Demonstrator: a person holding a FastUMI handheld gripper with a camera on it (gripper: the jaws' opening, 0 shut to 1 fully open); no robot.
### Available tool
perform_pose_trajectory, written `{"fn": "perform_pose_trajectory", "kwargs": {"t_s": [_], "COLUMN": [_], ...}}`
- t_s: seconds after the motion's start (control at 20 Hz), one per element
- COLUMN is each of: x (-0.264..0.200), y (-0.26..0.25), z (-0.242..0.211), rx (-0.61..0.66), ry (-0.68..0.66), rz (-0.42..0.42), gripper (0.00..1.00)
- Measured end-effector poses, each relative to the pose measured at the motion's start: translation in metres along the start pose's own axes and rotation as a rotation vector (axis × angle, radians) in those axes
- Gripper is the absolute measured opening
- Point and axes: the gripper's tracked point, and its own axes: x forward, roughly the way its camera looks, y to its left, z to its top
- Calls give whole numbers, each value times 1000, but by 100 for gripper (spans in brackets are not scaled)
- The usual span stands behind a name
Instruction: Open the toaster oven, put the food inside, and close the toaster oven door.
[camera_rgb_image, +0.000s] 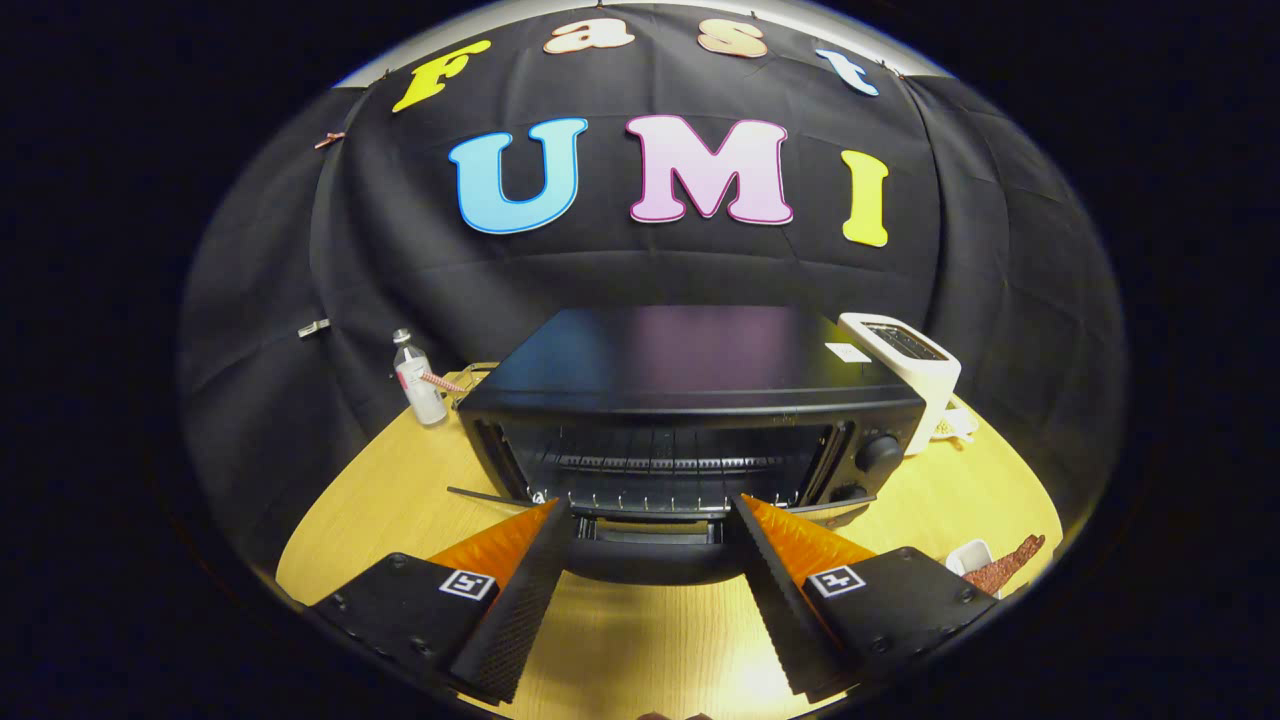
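Note:
The black toaster oven (690, 400) stands on the wooden table (380, 510), just ahead of my fingers. Its door (648, 548) hangs folded down toward me, and the wire rack (660, 465) inside is in plain sight. My gripper (650, 508) is open wide. The fingertips reach the oven's front opening, and the lowered door and its handle lie between the fingers without being pressed. A reddish-brown piece of food (1008, 566) lies on the table off to the right of my right finger, next to a small white dish (968, 553).
A white pop-up toaster (912, 362) stands right behind the oven's right side. A small clear bottle (418, 382) stands left of the oven near the black cloth wall. The oven's knobs (878, 452) sit on its right front.

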Motion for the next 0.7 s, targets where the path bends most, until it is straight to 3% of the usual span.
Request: {"fn": "perform_pose_trajectory", "kwargs": {"t_s": [0.25,0.5,0.7], "x": [-19,-31,-46], "y": [0,-4,-10], "z": [-49,-125,-136], "rx": [-56,-22,-64], "ry": [72,233,223], "rz": [40,68,83], "gripper": [97,97,98]}}
